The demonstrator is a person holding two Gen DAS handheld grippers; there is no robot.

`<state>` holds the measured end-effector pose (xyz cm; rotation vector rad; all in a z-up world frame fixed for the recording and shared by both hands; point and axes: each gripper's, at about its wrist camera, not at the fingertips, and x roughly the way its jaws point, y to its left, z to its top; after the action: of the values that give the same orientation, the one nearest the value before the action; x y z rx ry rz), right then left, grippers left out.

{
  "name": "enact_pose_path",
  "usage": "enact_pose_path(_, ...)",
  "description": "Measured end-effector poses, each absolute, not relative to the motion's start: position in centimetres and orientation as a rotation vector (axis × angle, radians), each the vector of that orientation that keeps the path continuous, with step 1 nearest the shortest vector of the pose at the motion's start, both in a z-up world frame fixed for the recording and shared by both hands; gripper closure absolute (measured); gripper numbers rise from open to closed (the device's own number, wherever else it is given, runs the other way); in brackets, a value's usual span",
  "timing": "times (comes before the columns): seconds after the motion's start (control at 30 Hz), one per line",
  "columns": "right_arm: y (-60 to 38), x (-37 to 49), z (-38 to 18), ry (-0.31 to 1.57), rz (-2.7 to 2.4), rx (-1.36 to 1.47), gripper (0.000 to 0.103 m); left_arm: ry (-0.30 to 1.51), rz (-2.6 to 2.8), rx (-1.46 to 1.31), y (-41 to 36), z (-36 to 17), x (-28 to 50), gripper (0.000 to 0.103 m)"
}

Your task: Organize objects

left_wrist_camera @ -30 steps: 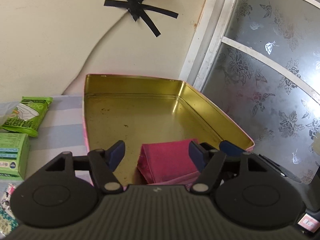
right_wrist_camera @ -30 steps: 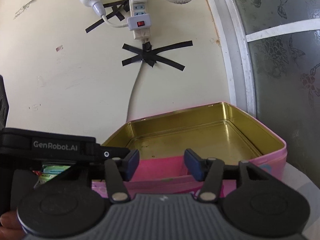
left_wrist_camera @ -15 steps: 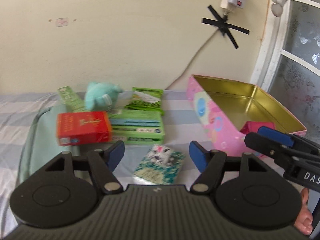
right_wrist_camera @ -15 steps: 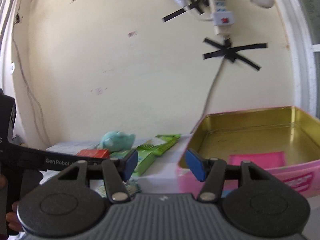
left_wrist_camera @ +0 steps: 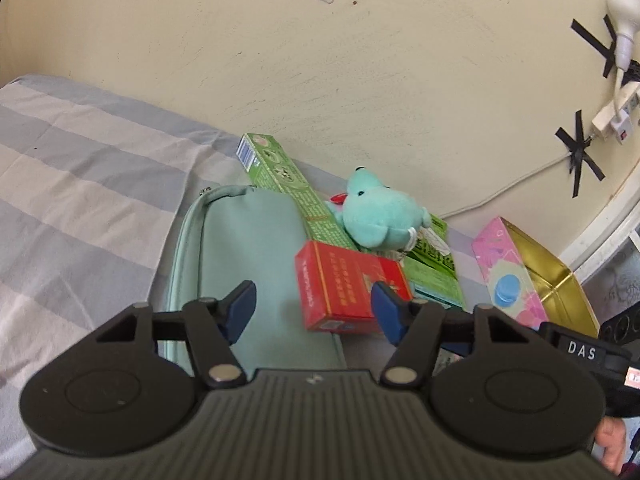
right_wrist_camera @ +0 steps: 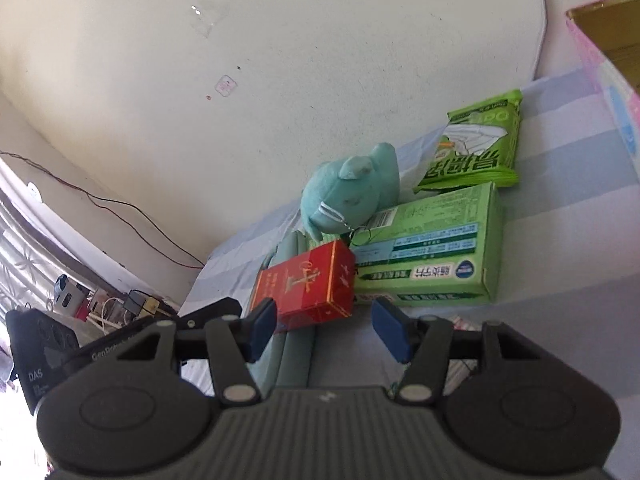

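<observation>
A red box (left_wrist_camera: 348,284) (right_wrist_camera: 308,284) lies on the edge of a teal pouch (left_wrist_camera: 248,256) (right_wrist_camera: 296,356), against a flat green box (left_wrist_camera: 434,276) (right_wrist_camera: 432,256). Behind them sit a teal plush (left_wrist_camera: 376,216) (right_wrist_camera: 348,192), a long green carton (left_wrist_camera: 288,176) and a green snack bag (right_wrist_camera: 476,144). My left gripper (left_wrist_camera: 314,312) hovers just short of the red box; its jaws are closing, and the pads press on nothing. My right gripper (right_wrist_camera: 326,330) is open and empty, near the same box. The pink tin (left_wrist_camera: 508,276) (right_wrist_camera: 600,40) with its gold inside stands to the right.
Everything rests on a striped blue-and-white sheet (left_wrist_camera: 80,184) against a cream wall. A cable and a power strip (left_wrist_camera: 612,116) are taped to the wall above the tin. A small patterned packet (right_wrist_camera: 464,324) lies partly hidden by my right gripper.
Both views have swung left, away from the tin with its pink item, to the pile of boxes and the plush. The left jaws stand narrower than before.
</observation>
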<state>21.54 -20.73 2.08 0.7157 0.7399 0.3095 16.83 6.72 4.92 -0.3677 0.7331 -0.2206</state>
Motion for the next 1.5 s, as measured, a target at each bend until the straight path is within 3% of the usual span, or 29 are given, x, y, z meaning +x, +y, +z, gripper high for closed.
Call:
enact_pose_path(0.17,-20.1,24.5,0.0,0.788,0.334,0.791,0.049,0.771,-0.308,-0.454,7.3,3.1,18.0,0.056)
enact_pose_path(0.4,-19.2,23.6,-0.2,0.774,0.348,0.723,0.061,0.724,-0.314,-0.403,5.9,4.0,15.8,0.062)
enact_pose_path(0.97,-29.0,8.9,5.5,0.375,0.124,0.705,0.059,0.583,-0.573,-0.182,-9.6,9.5,10.4,0.060)
enact_pose_path(1.23,-37.7,4.7,4.9,0.268,-0.070,0.729,0.059,0.581,-0.709,-0.059,-20.9,9.0,12.5,0.058)
enact_pose_path(1.5,-43.0,4.2,4.4,0.216,-0.248,0.640,0.063,0.613,-0.740,-0.049,-27.3,7.5,15.3,0.057)
